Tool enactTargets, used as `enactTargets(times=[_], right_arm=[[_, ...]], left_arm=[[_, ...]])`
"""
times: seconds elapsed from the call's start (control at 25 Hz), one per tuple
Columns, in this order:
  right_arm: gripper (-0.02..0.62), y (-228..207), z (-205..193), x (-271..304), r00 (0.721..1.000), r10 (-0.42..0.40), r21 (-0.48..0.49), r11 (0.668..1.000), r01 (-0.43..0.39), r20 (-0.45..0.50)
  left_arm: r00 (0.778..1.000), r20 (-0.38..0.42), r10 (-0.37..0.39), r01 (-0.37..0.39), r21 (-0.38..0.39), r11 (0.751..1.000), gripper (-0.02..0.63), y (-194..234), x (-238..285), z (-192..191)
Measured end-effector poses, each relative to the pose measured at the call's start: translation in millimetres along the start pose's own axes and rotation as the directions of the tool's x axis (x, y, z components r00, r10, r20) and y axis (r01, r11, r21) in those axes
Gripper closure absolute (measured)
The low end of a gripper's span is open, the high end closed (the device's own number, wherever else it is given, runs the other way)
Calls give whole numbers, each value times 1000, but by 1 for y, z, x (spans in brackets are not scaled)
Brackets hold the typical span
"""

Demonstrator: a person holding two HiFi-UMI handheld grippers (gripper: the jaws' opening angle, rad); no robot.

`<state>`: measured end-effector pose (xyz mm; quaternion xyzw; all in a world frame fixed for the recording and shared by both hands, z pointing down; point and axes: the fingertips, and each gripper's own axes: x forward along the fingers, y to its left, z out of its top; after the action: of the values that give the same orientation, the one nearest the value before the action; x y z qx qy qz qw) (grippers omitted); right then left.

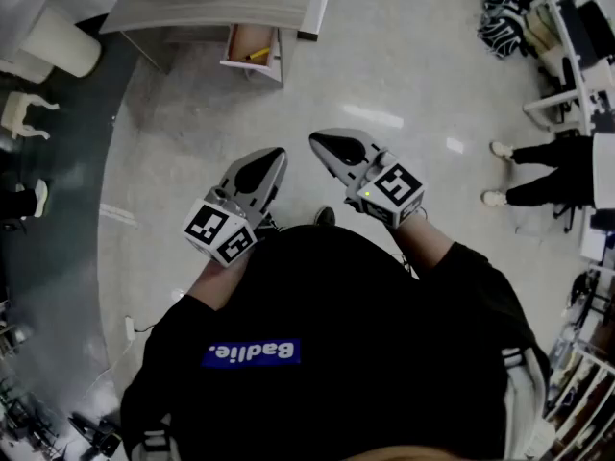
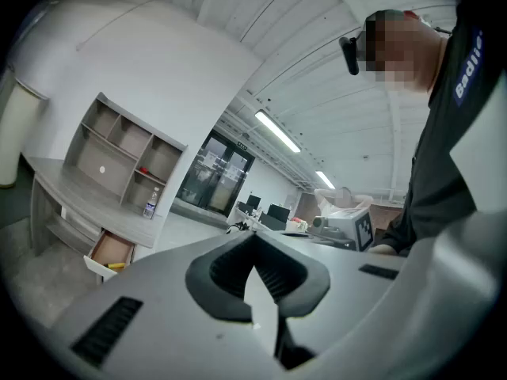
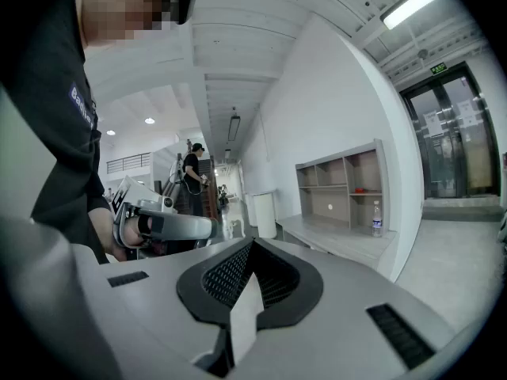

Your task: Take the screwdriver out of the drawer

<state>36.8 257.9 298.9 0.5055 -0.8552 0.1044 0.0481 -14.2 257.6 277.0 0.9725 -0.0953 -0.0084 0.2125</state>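
Observation:
An open wooden drawer point(image 1: 252, 54) hangs under the grey desk point(image 1: 211, 8) at the far end of the floor, with a yellow-handled screwdriver point(image 1: 256, 55) lying inside. The left gripper view also shows the drawer point(image 2: 111, 250) and the yellow handle point(image 2: 117, 266), small and far off at lower left. My left gripper point(image 1: 274, 156) and right gripper point(image 1: 319, 142) are held side by side in front of my chest, well short of the desk. Both are shut with nothing between the jaws, as the left gripper point(image 2: 253, 241) and the right gripper point(image 3: 252, 248) show in their own views.
A cubby shelf point(image 2: 127, 161) and a water bottle point(image 2: 150, 207) stand on the desk. A white round bin point(image 1: 60, 41) sits at upper left. A person's legs point(image 1: 543, 171) and office desks are at the right. Bags point(image 1: 504, 12) lie at top right.

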Motion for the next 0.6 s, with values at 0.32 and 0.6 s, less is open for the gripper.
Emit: enactTargets(times=[0.32,0.6], right_arm=[[566,0,-4,-2,1000,12,4,1000,-12,1],[566,-6,-4,-8,1000,17,7,1000,-17,0]], left_arm=[[1000,1,8,-8,1,1000,604,0,1,-3],[1000,-3,16,-16,1,1000,604,-4,9,-3]])
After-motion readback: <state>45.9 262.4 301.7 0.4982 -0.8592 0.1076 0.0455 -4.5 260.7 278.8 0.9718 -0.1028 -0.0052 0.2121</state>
